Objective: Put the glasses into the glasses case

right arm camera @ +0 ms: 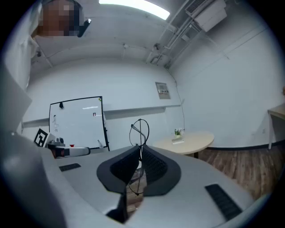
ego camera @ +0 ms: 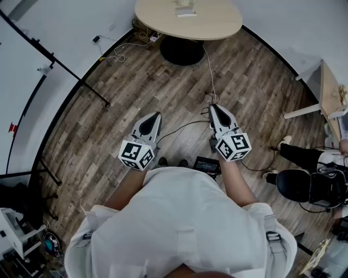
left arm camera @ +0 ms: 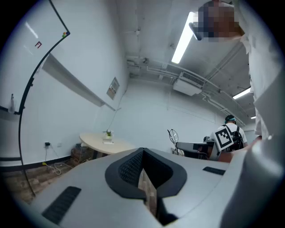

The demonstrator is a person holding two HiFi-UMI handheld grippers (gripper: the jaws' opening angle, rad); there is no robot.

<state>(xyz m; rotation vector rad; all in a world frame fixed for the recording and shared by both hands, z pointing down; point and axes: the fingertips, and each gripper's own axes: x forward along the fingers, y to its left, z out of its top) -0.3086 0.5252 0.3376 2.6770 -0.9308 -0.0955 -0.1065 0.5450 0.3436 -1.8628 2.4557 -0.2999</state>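
Thin wire-framed glasses (right arm camera: pixel 140 129) stand upright between the jaws of my right gripper (right arm camera: pixel 139 152), one round rim sticking up above the black pads (right arm camera: pixel 153 165). The left gripper view catches the same rim (left arm camera: pixel 173 135) off to its right. My right gripper (ego camera: pixel 213 107) is shut on them, held at waist height over the wooden floor. The left gripper (ego camera: pixel 157 114) (left arm camera: pixel 142 155) is beside it, shut, with only a thin slit and nothing between its pads. I cannot make out a glasses case; a small white object (ego camera: pixel 185 11) lies on the round table.
The beige round table (ego camera: pixel 217 24) on a black base (ego camera: pixel 182 50) stands ahead, with a small plant (right arm camera: pixel 178 132). A whiteboard stand (ego camera: pixel 60 65) runs along the left. Cables (ego camera: pixel 179 127) trail on the floor. A seated person (ego camera: pixel 304 157) and a desk (ego camera: pixel 329 89) are on the right.
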